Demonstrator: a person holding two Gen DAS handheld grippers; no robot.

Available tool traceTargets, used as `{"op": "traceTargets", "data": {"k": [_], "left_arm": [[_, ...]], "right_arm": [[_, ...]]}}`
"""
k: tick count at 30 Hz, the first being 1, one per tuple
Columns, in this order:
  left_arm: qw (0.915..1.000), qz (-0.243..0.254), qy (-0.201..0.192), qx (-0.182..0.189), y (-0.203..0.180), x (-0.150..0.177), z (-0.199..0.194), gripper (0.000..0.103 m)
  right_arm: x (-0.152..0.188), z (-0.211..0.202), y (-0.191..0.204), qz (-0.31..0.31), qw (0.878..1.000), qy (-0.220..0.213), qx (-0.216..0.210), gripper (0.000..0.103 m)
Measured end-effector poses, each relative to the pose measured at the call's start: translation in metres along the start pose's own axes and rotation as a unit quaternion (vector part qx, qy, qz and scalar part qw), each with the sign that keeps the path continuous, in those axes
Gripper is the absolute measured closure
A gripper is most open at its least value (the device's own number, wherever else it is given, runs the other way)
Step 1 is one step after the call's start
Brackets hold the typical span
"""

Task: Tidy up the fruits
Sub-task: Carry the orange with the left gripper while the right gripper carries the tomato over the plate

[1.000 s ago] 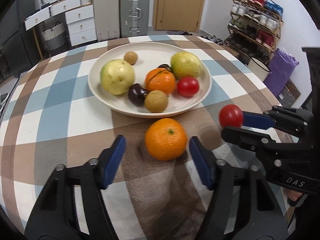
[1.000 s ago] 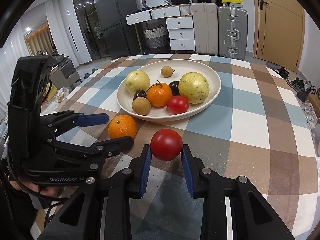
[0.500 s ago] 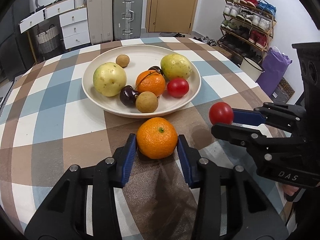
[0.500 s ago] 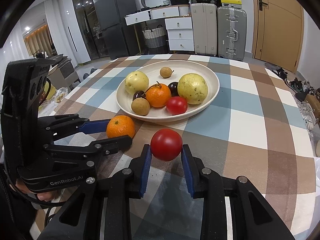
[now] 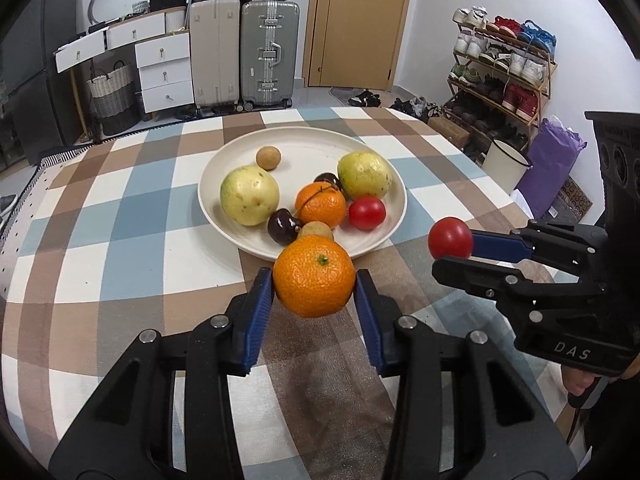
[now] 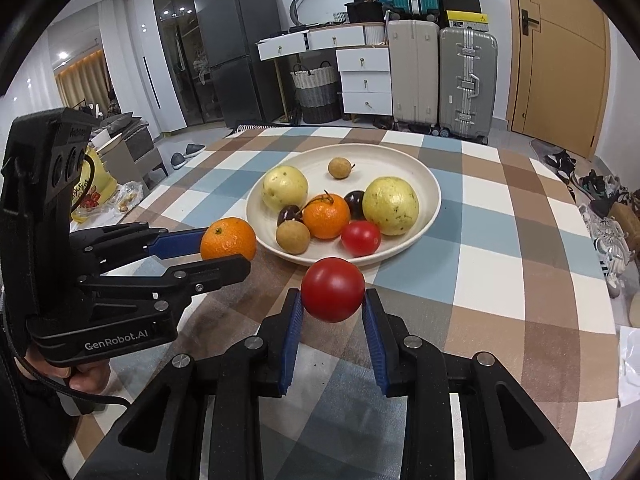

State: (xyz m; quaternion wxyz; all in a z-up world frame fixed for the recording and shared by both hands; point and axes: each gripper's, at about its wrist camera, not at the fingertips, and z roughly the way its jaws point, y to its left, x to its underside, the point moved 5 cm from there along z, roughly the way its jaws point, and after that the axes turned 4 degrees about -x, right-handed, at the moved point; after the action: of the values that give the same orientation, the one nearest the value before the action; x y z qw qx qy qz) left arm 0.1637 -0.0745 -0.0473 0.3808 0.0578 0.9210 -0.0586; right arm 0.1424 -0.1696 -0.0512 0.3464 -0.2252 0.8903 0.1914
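Note:
My left gripper [image 5: 314,282] is shut on an orange [image 5: 314,277], held a little above the checked tablecloth just in front of the plate. My right gripper [image 6: 332,300] is shut on a red tomato [image 6: 333,289], also clear of the cloth. Each gripper shows in the other's view: the orange [image 6: 228,239] at the left, the tomato [image 5: 450,237] at the right. The white plate [image 5: 304,144] holds two yellow-green guavas [image 5: 249,195], an orange with a stem [image 5: 320,205], a tomato [image 5: 367,212], dark cherries and brown longans.
The round table's checked cloth [image 5: 120,240] spreads around the plate [image 6: 432,200]. Behind it stand suitcases [image 5: 270,52], white drawers and a door. A shoe rack [image 5: 504,64] and a purple bag are at the right. A hand [image 6: 86,376] holds the left gripper's handle.
The left gripper went from open around the orange to shut on it, then lifted it off the cloth toward the plate. The right gripper kept hold of the tomato almost in place.

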Motion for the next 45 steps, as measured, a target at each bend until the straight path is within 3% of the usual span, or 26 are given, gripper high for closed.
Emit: {"op": "traceTargets", "data": {"k": [27, 45], "left_arm": [[0.9980, -0.005, -0.060, -0.021, 0.018, -0.055, -0.037, 0.065], [0.9977, -0.004, -0.062, -0.029, 0.017, -0.086, -0.023, 0.065]], "right_arm": [[-0.063, -0.040, -0.009, -0.012, 0.998, -0.061, 0.020, 0.072], [-0.094, -0.019, -0.024, -0.004, 0.998, -0.065, 0.006, 0.072]]}}
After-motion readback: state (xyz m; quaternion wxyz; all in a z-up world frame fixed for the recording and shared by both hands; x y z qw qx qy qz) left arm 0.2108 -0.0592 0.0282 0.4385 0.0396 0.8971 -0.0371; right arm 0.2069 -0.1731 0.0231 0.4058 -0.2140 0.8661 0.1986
